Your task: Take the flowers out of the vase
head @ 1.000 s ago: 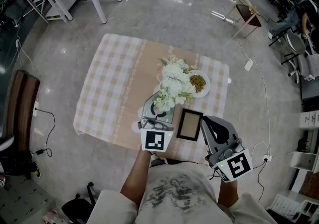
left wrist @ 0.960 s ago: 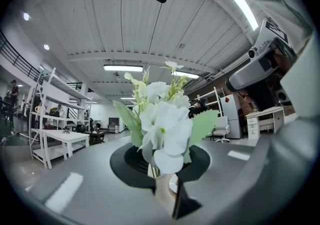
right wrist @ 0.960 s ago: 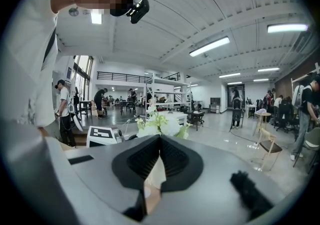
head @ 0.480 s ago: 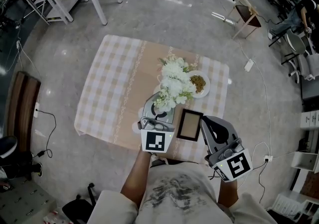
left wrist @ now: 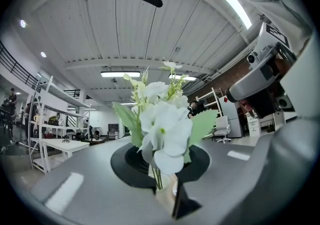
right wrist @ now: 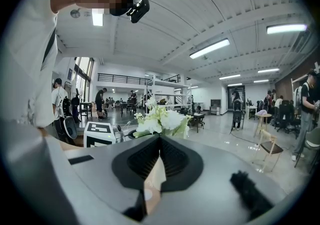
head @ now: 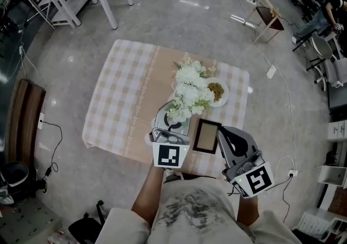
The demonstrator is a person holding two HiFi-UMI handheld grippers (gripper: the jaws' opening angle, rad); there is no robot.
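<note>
"Flowers point(head: 190, 92), the bunch of white blossoms with green leaves on thin green stems: position relative to the left gripper point(head: 174, 120)?"

"Directly ahead of it, with the blossoms rising above its jaws. The stems point(left wrist: 157, 176) pass between the 2 jaws, which are clenched on them low down. The vase cannot be made out, because blossoms and gripper cover where it should stand. I judge the stems are not yet out."

"Long axis?"

"Upright, crossing the jaws, which come in from the side. In my judgement the coming move is a straight lift along that axis."

"Which hand is nearer?"

"The left, plainly. The right gripper point(head: 229, 135) sits to the right of the left one and further back toward the person. It is apart from the bunch, jaws pressed together on nothing."

"Surroundings?"

"A dark-framed rectangular picture frame with a beige panel point(head: 206, 136) lies flat just right of the left gripper, between the 2 grippers. A white round dish of greenish-brown food point(head: 216, 91) sits ahead and to the right, just beside the blossoms. All of it is on a table under a beige-and-white checked cloth point(head: 116, 91)."

"Obstructions?"

"None seen above the bunch. Risk noted: nothing steadies the vase, so it could rise or tip with the stems toward dish or frame."
</note>
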